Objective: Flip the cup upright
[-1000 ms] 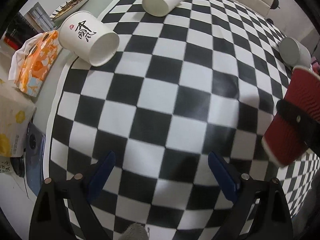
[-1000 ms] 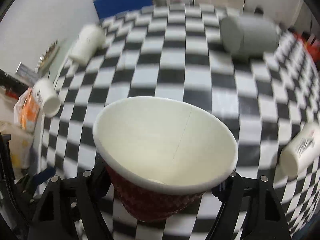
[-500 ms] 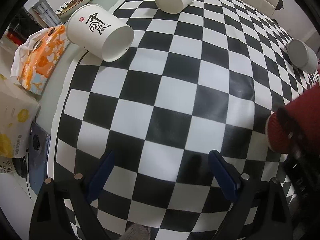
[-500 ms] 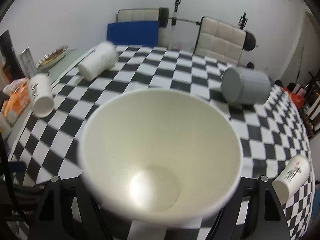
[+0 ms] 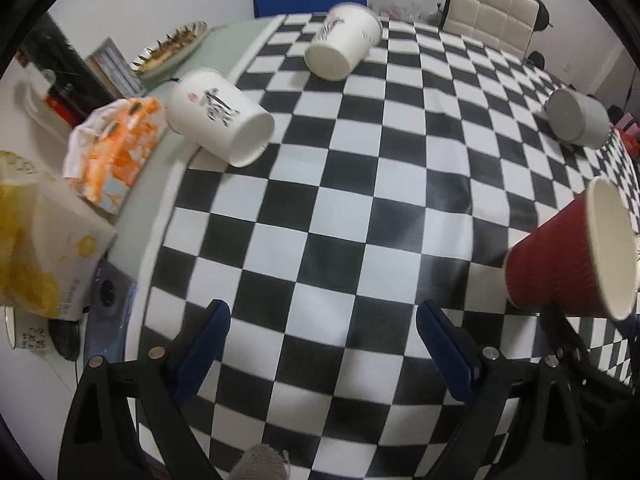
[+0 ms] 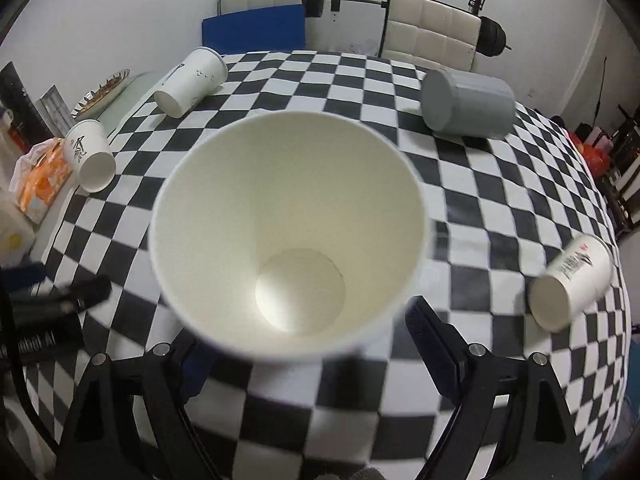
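Fingers [image 6: 434, 344] of the right gripper [image 6: 304, 344] sat on either side of the red cup [image 5: 560, 268]. The right one was a hair off the wall, the left hidden behind the cup, so honestly I couldn't tell if it was clamped. The cup was mouth-up toward that wrist camera, its white inside and round bottom filling the middle of the view. From the left camera it leaned hard, rim to the right, base on or just over the checkered tablecloth [image 5: 360, 208]; fisheye, so hard to call.

Left gripper [image 5: 320, 340] hovered low over the cloth with its blue pads [image 5: 204, 340] wide apart, nothing between them, pointed across the table.

Further out, a white cup with black writing [image 5: 220, 120] lay on its side at the cloth's left edge, beside an orange tissue pack [image 5: 114, 152]. A taller white cup [image 5: 344, 40] was tipped over near the far edge, a grey cup [image 5: 576, 118] lay off to the far right, and another printed white cup [image 6: 570, 280] lay toppled on the right.
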The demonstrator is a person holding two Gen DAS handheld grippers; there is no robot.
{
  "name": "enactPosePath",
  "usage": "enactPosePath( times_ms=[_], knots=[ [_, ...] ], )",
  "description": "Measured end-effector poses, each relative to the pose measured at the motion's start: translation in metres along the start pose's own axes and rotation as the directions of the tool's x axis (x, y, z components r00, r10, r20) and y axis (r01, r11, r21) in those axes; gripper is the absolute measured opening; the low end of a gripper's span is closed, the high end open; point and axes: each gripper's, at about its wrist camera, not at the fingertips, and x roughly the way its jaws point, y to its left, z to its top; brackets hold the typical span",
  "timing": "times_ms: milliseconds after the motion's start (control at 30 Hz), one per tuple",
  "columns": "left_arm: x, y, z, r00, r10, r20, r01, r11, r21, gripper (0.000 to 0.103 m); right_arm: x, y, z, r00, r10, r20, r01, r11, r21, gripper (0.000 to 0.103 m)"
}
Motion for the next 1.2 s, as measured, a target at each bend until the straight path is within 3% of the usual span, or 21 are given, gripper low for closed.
enactPosePath(
  times_ms=[367, 633, 900, 1200],
  knots=[
    [-0.056, -0.018, -0.036, 0.998, -0.012, 0.065, 0.009, 0.999, 0.051, 0.101, -0.083, -0.037, -0.024, 0.999, -0.025, -0.027, 0.027, 0.994, 0.108, 0.090],
    [-0.138, -0.030, -0.045, 0.988, -0.084, 0.132, 0.075, 0.995, 0.072, 0.101, -0.164, -0.056, -0.020, 0.999, -0.032, -0.026, 0.036, 0.988, 0.150, 0.090],
    [-0.241, -0.037, -0.059, 0.967, -0.065, 0.245, 0.043, 0.995, 0.092, 0.101, -0.282, -0.070, -0.013, 0.997, -0.043, 0.056, 0.034, 0.989, 0.145, 0.090],
    [-0.306, -0.039, -0.072, 0.957, -0.058, 0.286, 0.036, 0.996, 0.079, 0.101, -0.376, -0.079, -0.013, 0.991, -0.038, 0.130, 0.019, 0.989, 0.145, 0.090]
  ],
)
